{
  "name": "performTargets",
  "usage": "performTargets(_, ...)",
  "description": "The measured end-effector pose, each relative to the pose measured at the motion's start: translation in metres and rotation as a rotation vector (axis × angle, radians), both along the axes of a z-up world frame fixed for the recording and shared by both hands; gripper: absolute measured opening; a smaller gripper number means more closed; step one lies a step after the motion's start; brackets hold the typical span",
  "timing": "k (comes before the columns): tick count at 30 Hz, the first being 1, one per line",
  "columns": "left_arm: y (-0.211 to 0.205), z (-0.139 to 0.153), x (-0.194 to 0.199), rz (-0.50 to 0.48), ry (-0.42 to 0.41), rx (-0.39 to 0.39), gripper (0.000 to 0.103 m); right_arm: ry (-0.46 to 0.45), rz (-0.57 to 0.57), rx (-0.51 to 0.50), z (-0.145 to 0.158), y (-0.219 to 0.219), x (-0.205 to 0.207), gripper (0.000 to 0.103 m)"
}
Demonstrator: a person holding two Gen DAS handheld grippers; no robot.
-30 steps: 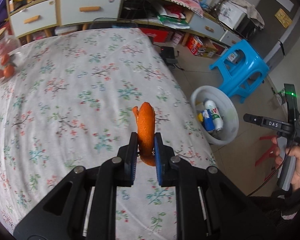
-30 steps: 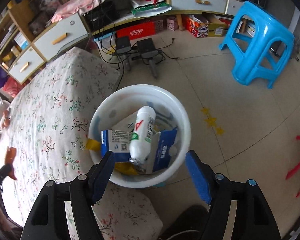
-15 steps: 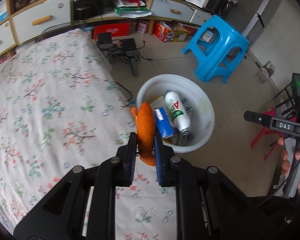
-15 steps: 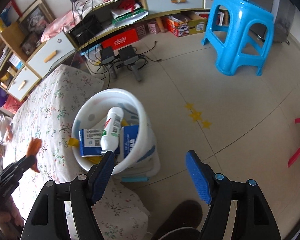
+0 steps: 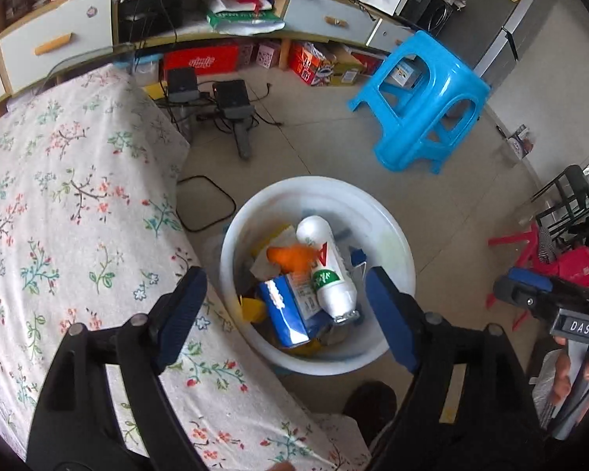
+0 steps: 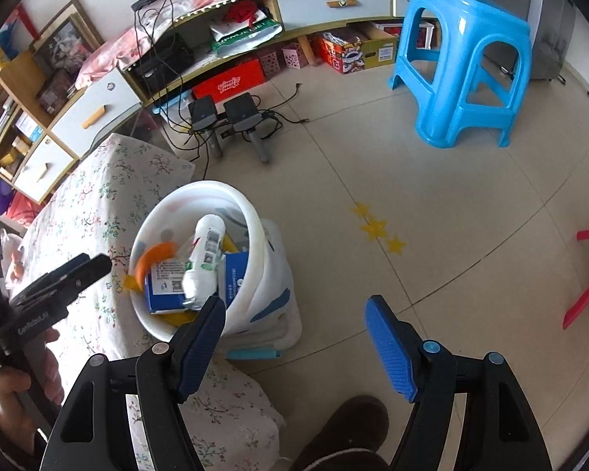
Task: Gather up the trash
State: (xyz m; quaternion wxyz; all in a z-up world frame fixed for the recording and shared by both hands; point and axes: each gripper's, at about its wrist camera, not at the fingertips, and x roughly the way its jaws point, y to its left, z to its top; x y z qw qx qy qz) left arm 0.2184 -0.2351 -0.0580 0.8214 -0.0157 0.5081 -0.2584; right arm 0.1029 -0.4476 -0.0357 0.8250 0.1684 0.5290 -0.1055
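White bin (image 5: 396,251) below wide-spread, empty left gripper (image 5: 284,310) fingers (image 5: 388,318).

Orange peel (image 6: 153,261) inside white bin (image 6: 251,216)

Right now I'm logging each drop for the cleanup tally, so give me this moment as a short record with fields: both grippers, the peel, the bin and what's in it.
left gripper: open, holding nothing, above the bin
right gripper: open, empty, over the floor beside the bin
orange peel: inside the bin, blurred, so falling or settled cannot be told
white bin: on the floor against the floral-covered table
bin contents: white bottle, blue carton, yellow scraps
nearby: blue stool
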Motion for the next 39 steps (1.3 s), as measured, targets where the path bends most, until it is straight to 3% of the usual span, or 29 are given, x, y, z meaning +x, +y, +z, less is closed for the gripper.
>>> performTargets(3,0.009,0.003,-0.003,0.020,-0.012,0.032,0.084,-0.007,0.011,-0.003,0.002,0.004,0.003,0.075)
performTargets(10,0.045,0.012,-0.020,0.080,-0.062,0.105,0.100,-0.041,0.043,0.011,0.013,0.024,0.008,0.077)
performTargets(19,0.108,0.031,-0.056,0.149,-0.105,0.172,0.102,-0.065,0.118,0.032,0.022,0.072,0.011,0.078)
performTargets(31,0.205,0.038,-0.114,0.328,-0.104,0.138,0.102,-0.100,0.320,-0.008,0.026,0.190,-0.007,0.081)
performTargets(39,0.249,0.032,-0.152,0.429,-0.095,0.149,0.102,-0.158,0.351,-0.063,0.018,0.239,-0.022,0.085)
